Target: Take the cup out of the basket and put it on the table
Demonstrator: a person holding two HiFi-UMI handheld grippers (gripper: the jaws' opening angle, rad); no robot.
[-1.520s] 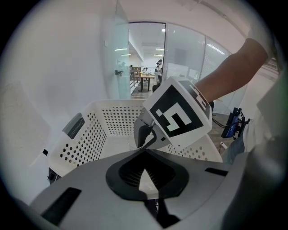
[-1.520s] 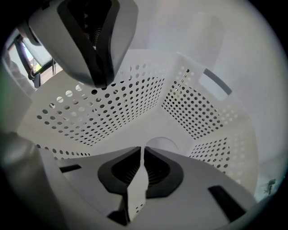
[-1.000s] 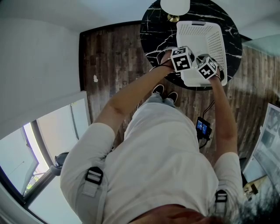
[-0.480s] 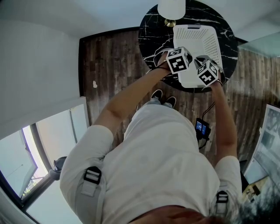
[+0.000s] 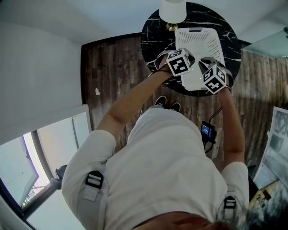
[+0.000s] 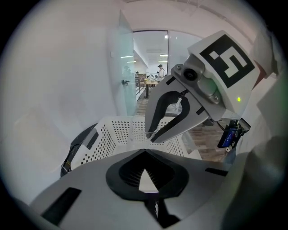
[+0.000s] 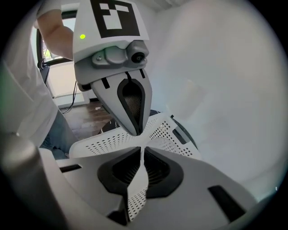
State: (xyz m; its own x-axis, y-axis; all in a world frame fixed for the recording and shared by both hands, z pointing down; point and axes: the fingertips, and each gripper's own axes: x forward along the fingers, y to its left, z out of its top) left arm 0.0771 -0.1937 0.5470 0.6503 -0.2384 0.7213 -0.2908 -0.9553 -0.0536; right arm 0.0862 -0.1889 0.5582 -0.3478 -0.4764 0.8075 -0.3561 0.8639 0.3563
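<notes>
A white perforated basket (image 5: 200, 45) stands on the round black marble table (image 5: 153, 40). Both grippers are at its near end. My left gripper (image 6: 145, 177) is shut with a white sliver of the basket's rim (image 6: 112, 130) between its pads; from the right gripper view its tips (image 7: 137, 131) meet on the rim. My right gripper (image 7: 137, 179) is shut on a perforated strip of the basket's rim (image 7: 108, 141). A faint clear shape (image 6: 132, 130) inside the basket may be the cup; I cannot tell. No cup shows in the head view.
A white lamp with a brass base (image 5: 172, 11) stands at the table's far edge, just beyond the basket. Dark wood floor (image 5: 112, 67) surrounds the table. The person's feet (image 5: 164, 103) are close to the table's near edge.
Both grippers have kept their hold on the basket's near rim. The table, basket and grippers sit slightly higher and further left in the head view than before.
</notes>
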